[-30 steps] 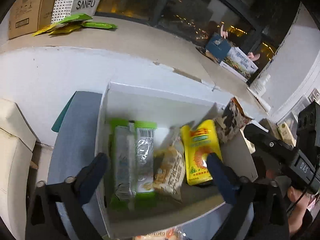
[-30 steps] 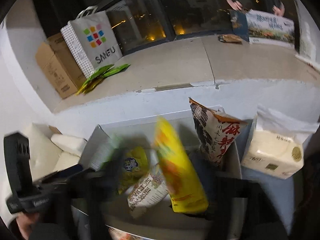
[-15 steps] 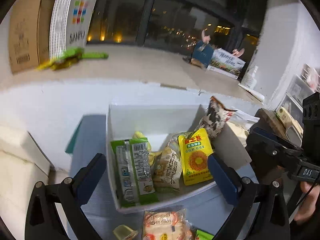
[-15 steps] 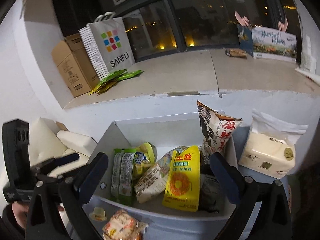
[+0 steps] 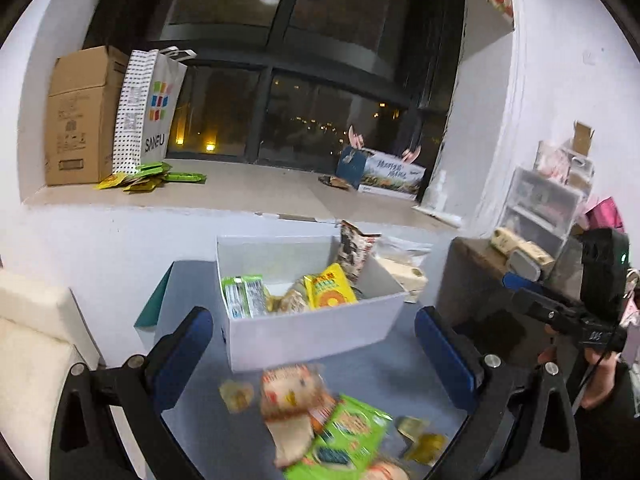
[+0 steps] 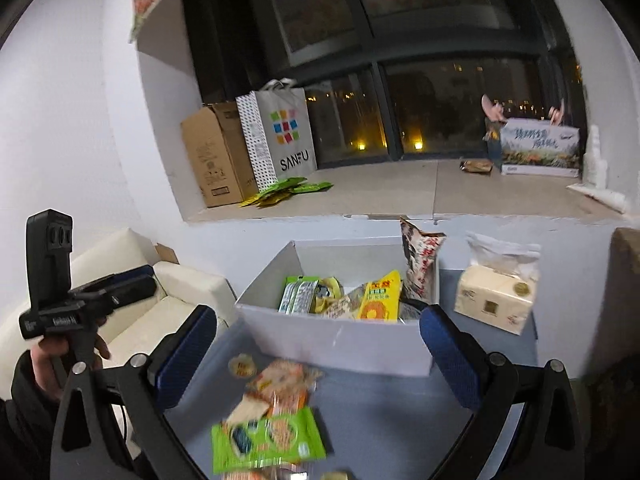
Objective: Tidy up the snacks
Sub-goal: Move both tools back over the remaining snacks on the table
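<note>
A white box [image 5: 312, 332] [image 6: 340, 344] stands on the grey table [image 5: 384, 372] [image 6: 400, 412]. Inside it are a yellow seed packet [image 5: 329, 292] [image 6: 378, 298], a green packet [image 5: 243, 300] [image 6: 298, 294] and a tall brown-and-white bag [image 5: 354, 250] [image 6: 422, 262]. In front of the box lie loose snacks: an orange-white packet [image 5: 292, 404] [image 6: 280, 388], a green packet [image 5: 344, 440] [image 6: 268, 444] and a small jelly cup [image 5: 236, 396] [image 6: 241, 366]. My left gripper [image 5: 316, 344] hovers open above the loose snacks, holding nothing. My right gripper [image 6: 320, 348] is likewise open and empty.
A tissue pack [image 6: 496, 300] sits right of the box. A cream sofa [image 6: 132, 300] is at the left. On the window ledge stand a SANFU bag [image 6: 280, 136] and a cardboard box [image 5: 76, 116]. Plastic drawers [image 5: 536, 208] stand at the right.
Both grippers have drawn back and up from the box, so the loose snacks in front of it came into view. The yellow packet, blurred between the right fingers before, now rests in the box.
</note>
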`<act>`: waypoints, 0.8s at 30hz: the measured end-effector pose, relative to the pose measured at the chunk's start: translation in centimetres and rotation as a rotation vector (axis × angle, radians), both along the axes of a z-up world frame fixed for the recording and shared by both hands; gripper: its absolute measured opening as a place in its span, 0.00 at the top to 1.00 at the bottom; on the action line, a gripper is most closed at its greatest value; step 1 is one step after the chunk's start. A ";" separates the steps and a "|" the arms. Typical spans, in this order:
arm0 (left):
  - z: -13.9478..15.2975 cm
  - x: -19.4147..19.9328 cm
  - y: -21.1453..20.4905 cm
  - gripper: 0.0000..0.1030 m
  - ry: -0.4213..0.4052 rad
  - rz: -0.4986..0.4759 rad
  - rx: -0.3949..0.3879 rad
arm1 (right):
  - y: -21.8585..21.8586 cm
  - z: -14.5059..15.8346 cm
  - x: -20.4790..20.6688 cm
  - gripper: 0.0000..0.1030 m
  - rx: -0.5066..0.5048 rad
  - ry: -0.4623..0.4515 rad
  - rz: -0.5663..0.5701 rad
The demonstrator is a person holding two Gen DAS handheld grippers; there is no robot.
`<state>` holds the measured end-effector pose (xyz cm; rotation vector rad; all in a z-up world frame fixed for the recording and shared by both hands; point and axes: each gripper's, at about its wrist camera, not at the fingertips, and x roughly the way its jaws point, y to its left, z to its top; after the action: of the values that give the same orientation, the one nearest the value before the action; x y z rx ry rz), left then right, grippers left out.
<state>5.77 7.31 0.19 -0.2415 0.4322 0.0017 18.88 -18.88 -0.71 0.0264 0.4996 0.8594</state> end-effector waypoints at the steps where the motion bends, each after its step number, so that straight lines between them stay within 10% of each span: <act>1: -0.2 -1.2 -0.4 0.00 -0.006 0.002 -0.009 | -1.0 -0.1 -1.3 0.00 0.003 -0.018 -0.004; 11: -3.0 -5.7 -4.4 0.00 0.032 -0.019 0.028 | -6.2 -6.3 -6.9 0.00 -0.083 0.008 -0.057; 24: -4.2 -4.7 -5.7 0.00 0.085 -0.058 0.070 | -0.4 -15.9 -6.9 0.00 -0.412 0.106 0.082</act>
<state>1.06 1.62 -4.02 -0.1601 0.5230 -0.0293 12.00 -19.32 -16.59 -0.3295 0.7737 0.8243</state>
